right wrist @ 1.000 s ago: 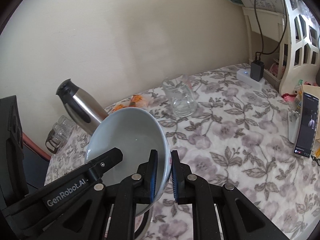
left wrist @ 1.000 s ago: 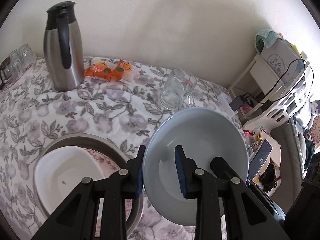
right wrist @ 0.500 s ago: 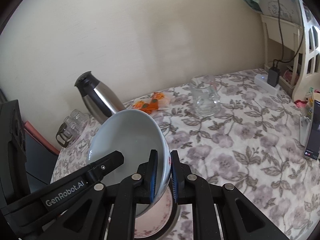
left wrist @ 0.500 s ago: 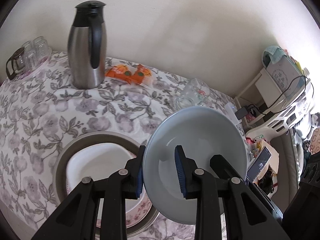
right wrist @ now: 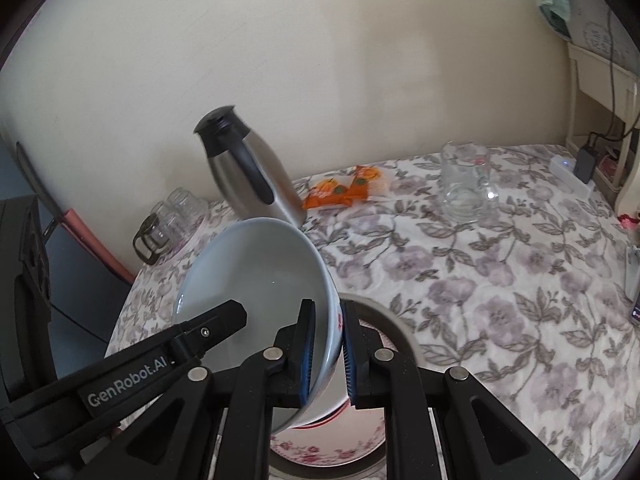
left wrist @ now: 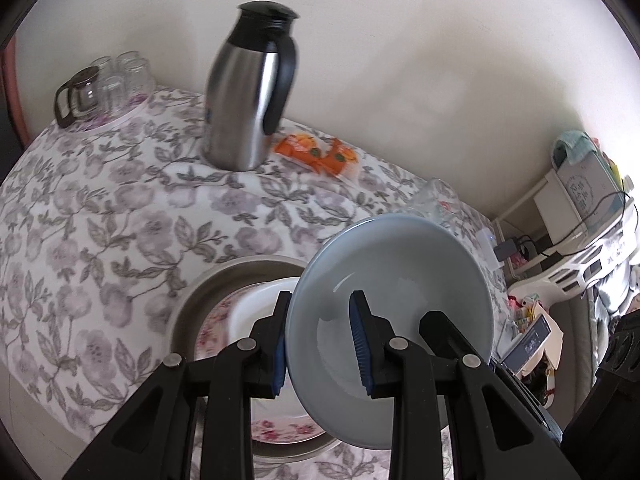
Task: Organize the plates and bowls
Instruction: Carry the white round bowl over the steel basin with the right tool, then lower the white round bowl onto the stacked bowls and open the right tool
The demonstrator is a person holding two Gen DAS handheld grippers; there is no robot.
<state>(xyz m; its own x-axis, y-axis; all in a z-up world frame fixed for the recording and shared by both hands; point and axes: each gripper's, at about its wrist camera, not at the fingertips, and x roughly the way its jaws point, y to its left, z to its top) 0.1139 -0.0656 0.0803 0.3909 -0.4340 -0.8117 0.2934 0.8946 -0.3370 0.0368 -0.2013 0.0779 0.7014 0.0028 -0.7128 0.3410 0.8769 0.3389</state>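
Pale blue bowl (left wrist: 400,280): tilted, held in the air over stacked plates (right wrist: 320,450) on the floral tabletop (left wrist: 100,220). Left hand-held gripper (left wrist: 320,344) and right hand-held gripper (right wrist: 328,354) each clamp its rim. Steel jug (left wrist: 248,92), orange packets (left wrist: 316,152), glass mug (right wrist: 466,184) behind.

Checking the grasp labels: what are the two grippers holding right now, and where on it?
Both hold the light blue bowl by its rim: left gripper and right gripper each pinch the wall on opposite sides.
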